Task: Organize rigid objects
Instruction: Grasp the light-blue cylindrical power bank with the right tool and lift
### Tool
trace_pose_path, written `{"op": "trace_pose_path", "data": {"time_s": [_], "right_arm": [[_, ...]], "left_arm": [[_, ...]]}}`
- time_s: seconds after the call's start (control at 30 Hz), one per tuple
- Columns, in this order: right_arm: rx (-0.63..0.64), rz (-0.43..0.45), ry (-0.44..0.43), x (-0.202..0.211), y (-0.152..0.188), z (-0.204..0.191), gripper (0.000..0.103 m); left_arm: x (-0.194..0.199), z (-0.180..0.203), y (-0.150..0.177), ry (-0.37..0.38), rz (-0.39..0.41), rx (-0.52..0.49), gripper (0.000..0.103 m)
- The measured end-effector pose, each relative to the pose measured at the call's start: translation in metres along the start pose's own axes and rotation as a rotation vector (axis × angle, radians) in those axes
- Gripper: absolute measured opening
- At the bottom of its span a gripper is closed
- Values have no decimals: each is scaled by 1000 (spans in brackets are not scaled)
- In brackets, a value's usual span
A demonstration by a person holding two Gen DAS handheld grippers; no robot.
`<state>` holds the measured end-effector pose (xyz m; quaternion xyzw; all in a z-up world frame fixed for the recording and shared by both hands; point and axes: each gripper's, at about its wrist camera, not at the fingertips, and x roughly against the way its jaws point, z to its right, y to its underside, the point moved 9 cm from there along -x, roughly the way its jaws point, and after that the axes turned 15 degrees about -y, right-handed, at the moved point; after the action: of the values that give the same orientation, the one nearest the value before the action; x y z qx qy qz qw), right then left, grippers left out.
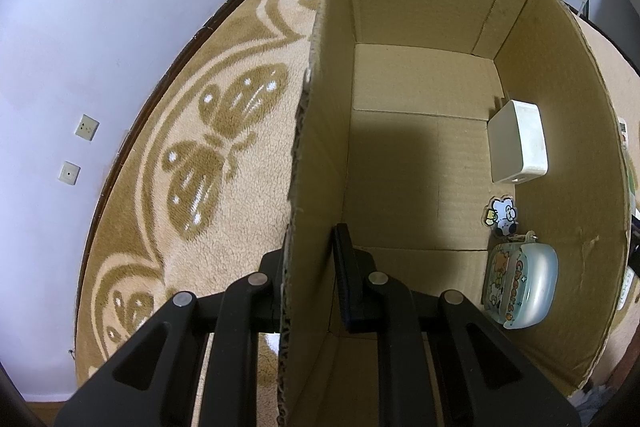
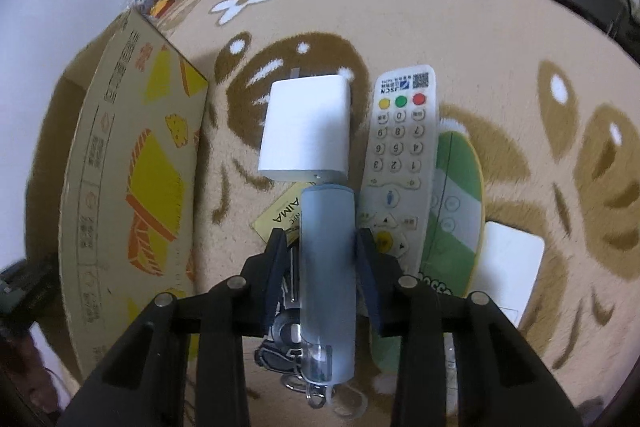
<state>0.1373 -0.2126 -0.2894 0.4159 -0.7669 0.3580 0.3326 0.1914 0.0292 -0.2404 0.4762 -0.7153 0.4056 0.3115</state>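
Note:
In the left wrist view my left gripper is shut on the left wall of an open cardboard box, one finger outside and one inside. On the box floor along its right wall lie a white block, a cartoon charm and a pale blue "Cheers" case. In the right wrist view my right gripper is shut on a frosted pale blue tube, both pads pressing on its sides. Beyond the tube lie a white block and a white remote control.
The box's printed outer side stands left of the right gripper. Under and beside the tube are a yellow card, keys, a green-and-white pouch and a white card, all on the beige rug. Shelves of books stand behind.

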Motion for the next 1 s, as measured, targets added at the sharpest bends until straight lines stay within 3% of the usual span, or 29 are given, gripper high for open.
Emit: {"op": "trace_pose_path", "data": {"time_s": [0.33, 0.57, 0.67, 0.73, 1.0], "right_arm": [[18, -48, -12, -8, 10, -7, 41], [118, -57, 46, -17, 15, -18, 43], [97, -79, 22, -27, 20, -17, 39], [80, -53, 23, -26, 19, -14, 33], [104, -10, 77, -9, 10, -17, 31]], "left_arm": [[0, -1, 0, 1, -1, 1, 16], [0, -1, 0, 1, 0, 0, 16], [-1, -1, 0, 3, -3, 2, 16], [-1, -1, 0, 3, -3, 1, 16], [0, -1, 0, 6, -4, 3, 16]]}}
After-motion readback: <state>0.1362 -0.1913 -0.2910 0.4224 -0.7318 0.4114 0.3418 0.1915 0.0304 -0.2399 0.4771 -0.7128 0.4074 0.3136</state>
